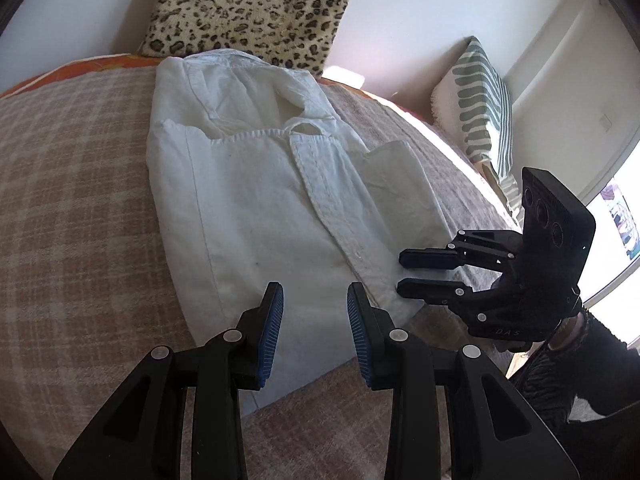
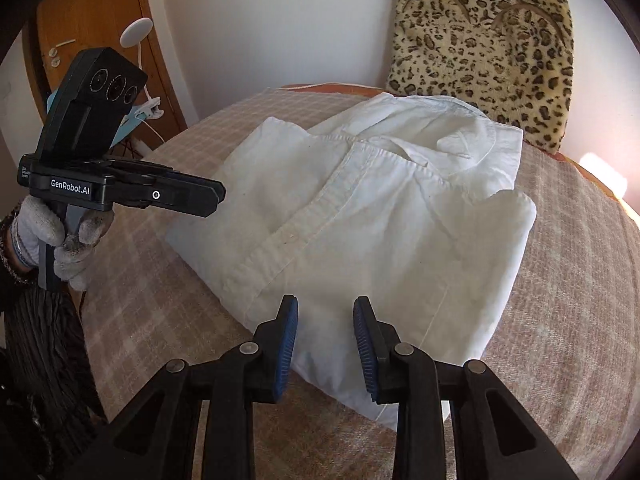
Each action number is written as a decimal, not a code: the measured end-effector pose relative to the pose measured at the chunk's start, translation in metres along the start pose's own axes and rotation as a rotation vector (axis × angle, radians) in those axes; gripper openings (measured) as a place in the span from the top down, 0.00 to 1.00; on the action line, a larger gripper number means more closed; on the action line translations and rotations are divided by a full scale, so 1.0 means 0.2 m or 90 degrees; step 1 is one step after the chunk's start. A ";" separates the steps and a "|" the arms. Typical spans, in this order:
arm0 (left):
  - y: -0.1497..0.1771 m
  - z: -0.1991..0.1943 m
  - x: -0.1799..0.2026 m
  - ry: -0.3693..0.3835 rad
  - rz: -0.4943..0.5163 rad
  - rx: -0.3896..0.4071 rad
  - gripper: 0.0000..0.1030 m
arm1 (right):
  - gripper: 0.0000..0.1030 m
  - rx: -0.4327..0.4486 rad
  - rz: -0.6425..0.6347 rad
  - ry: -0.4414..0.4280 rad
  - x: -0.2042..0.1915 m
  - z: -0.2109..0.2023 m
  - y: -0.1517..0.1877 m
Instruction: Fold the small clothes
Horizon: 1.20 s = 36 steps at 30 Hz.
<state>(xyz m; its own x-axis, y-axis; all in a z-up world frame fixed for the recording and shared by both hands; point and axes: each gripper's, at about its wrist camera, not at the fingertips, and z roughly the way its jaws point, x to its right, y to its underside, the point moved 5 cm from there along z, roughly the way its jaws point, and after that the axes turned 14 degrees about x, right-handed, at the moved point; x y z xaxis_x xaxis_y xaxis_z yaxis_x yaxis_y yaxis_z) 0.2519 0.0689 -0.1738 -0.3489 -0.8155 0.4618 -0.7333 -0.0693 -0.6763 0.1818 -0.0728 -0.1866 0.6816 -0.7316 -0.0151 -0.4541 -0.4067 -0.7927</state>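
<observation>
A crumpled white cotton button-front shirt lies folded on the checked beige woven bedcover; left tool and right tool, ribbed blue pads, gape empty.

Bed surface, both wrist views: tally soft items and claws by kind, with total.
White shirts: 1
Leopard-print cushions: 1
Green-striped cushions: 1
Plaid blankets: 1
Claws: 2, left claw and right claw, both open, neither holding the shirt
Total: 6
</observation>
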 end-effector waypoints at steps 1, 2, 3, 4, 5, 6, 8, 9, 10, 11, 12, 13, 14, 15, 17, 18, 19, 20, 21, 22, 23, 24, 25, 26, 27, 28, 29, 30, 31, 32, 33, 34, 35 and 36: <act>0.02 0.02 -0.02 -0.007 -0.009 -0.009 0.69 | 0.72 -0.013 0.003 0.002 0.00 0.02 0.03; 0.03 0.03 -0.04 -0.004 -0.017 -0.012 0.70 | 0.72 -0.011 0.008 0.001 0.01 0.03 0.04; 0.03 0.02 -0.06 -0.002 -0.022 -0.008 0.71 | 0.72 -0.010 0.016 -0.004 0.02 0.03 0.05; 0.02 0.01 -0.07 -0.003 -0.037 -0.003 0.72 | 0.72 -0.013 0.026 -0.010 0.03 0.02 0.05; 0.00 -0.01 -0.09 0.002 -0.060 0.006 0.72 | 0.72 -0.012 0.042 -0.013 0.04 0.01 0.05; -0.02 -0.03 -0.11 0.004 -0.073 0.016 0.72 | 0.72 -0.010 0.063 -0.021 0.06 0.00 0.05; -0.06 -0.07 -0.14 -0.014 -0.077 0.032 0.72 | 0.71 0.005 0.098 -0.024 0.10 -0.02 0.03; -0.10 -0.08 -0.16 -0.023 -0.076 0.039 0.72 | 0.71 0.011 0.109 -0.015 0.13 -0.02 0.02; -0.13 -0.09 -0.17 -0.031 -0.081 0.046 0.72 | 0.71 0.013 0.116 -0.003 0.16 -0.02 0.01; -0.16 -0.09 -0.19 -0.031 -0.091 0.053 0.72 | 0.71 0.018 0.120 0.018 0.18 -0.02 -0.02; -0.20 -0.09 -0.21 -0.033 -0.099 0.059 0.70 | 0.71 0.018 0.122 0.034 0.21 -0.01 -0.04; -0.23 -0.08 -0.22 -0.037 -0.099 0.062 0.69 | 0.70 0.015 0.126 0.039 0.24 -0.01 -0.06; -0.26 -0.07 -0.24 -0.044 -0.092 0.063 0.69 | 0.69 0.017 0.133 0.037 0.26 0.00 -0.07; -0.30 -0.05 -0.25 -0.051 -0.087 0.063 0.66 | 0.68 0.018 0.141 0.038 0.28 0.01 -0.09; -0.35 0.00 -0.31 -0.058 -0.089 0.060 0.61 | 0.68 0.022 0.158 0.052 0.35 0.04 -0.12; -0.38 0.03 -0.35 -0.062 -0.096 0.056 0.61 | 0.68 0.023 0.168 0.059 0.38 0.06 -0.13; -0.40 0.07 -0.39 -0.070 -0.103 0.052 0.61 | 0.68 0.021 0.174 0.066 0.42 0.08 -0.14; -0.42 0.10 -0.43 -0.079 -0.109 0.051 0.61 | 0.68 0.016 0.179 0.074 0.45 0.11 -0.15; -0.44 0.13 -0.48 -0.089 -0.116 0.049 0.61 | 0.68 0.016 0.187 0.077 0.49 0.14 -0.17; -0.46 0.17 -0.53 -0.093 -0.129 0.045 0.60 | 0.66 0.018 0.196 0.079 0.52 0.16 -0.19; -0.48 0.21 -0.57 -0.090 -0.145 0.037 0.60 | 0.64 0.034 0.204 0.093 0.56 0.18 -0.20; -0.50 0.25 -0.62 -0.092 -0.160 0.029 0.60 | 0.56 0.042 0.214 0.099 0.60 0.20 -0.22; -0.52 0.28 -0.66 -0.102 -0.171 0.027 0.60 | 0.47 0.050 0.223 0.103 0.64 0.22 -0.24; -0.54 0.31 -0.69 -0.109 -0.179 0.029 0.60 | 0.46 0.056 0.230 0.107 0.68 0.24 -0.26; -0.57 0.33 -0.72 -0.109 -0.185 0.033 0.60 | 0.45 0.060 0.238 0.110 0.72 0.26 -0.28; -0.60 0.35 -0.74 -0.108 -0.189 0.037 0.60 | 0.45 0.062 0.248 0.107 0.76 0.29 -0.30; -0.62 0.37 -0.76 -0.107 -0.193 0.042 0.60 | 0.45 0.066 0.256 0.105 0.81 0.32 -0.32; -0.65 0.38 -0.78 -0.102 -0.199 0.046 0.59 | 0.45 0.070 0.265 0.103 0.85 0.35 -0.35; -0.67 0.40 -0.79 -0.096 -0.204 0.048 0.55 | 0.45 0.073 0.273 0.100 0.90 0.38 -0.38; -0.69 0.42 -0.81 -0.089 -0.212 0.050 0.54 | 0.45 0.078 0.283 0.095 0.94 0.41 -0.40; -0.72 0.44 -0.83 -0.083 -0.221 0.054 0.52 | 0.45 0.080 0.293 0.092 0.98 0.45 -0.42; -0.75 0.46 -0.84 -0.081 -0.227 0.057 0.52 | 0.45 0.080 0.301 0.094 1.02 0.47 -0.44; -0.77 0.48 -0.86 -0.080 -0.232 0.059 0.52 | 0.45 0.081 0.306 0.096 1.06 0.49 -0.46; -0.80 0.50 -0.87 -0.077 -0.240 0.063 0.51 | 0.45 0.081 0.310 0.098 1.09 0.51 -0.48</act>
<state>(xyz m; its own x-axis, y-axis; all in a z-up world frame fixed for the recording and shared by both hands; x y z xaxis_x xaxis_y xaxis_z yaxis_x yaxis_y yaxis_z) 0.4883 0.1651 -0.2039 0.0088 -0.7840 0.6207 -0.7348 -0.4261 -0.5278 0.4316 -0.1373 -0.1768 0.3116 -0.8953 -0.3183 -0.6178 0.0636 -0.7837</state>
